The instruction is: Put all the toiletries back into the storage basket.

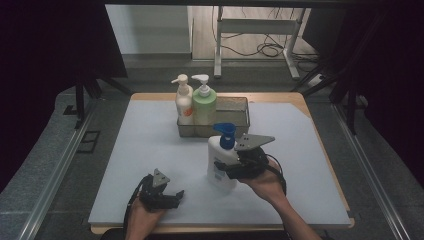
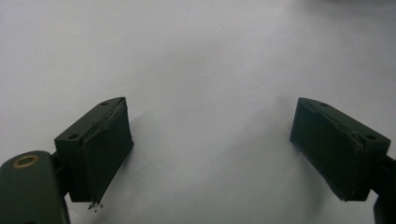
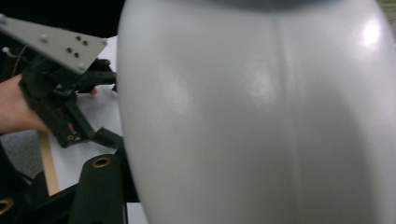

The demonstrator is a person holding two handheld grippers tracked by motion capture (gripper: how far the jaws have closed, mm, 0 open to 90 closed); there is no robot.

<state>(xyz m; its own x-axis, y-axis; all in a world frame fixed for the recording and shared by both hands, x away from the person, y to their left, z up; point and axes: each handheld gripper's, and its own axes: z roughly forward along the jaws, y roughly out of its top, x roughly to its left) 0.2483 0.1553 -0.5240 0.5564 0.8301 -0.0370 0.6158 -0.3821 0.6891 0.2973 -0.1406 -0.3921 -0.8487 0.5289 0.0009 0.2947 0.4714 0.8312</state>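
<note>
High view first: our right gripper (image 1: 234, 167) is clamped around the lower body of the white bottle (image 1: 221, 161), which stands upright with its blue pump (image 1: 226, 135) on the table (image 1: 150, 150), just in front of the basket (image 1: 235, 107). The basket holds two pump bottles at its left end, a cream one (image 1: 183, 102) and a green one (image 1: 204, 105); its right half looks free. We judge that half the likely target, so we should lift straight up, keep the bottle vertical and clear the rim.

Left gripper view: our left gripper (image 2: 210, 144) hangs over bare table, jaws wide apart and empty.

Right gripper view: the bottle's white wall sits hard against the camera, seam upright, so the hold looks deep and square.
</note>
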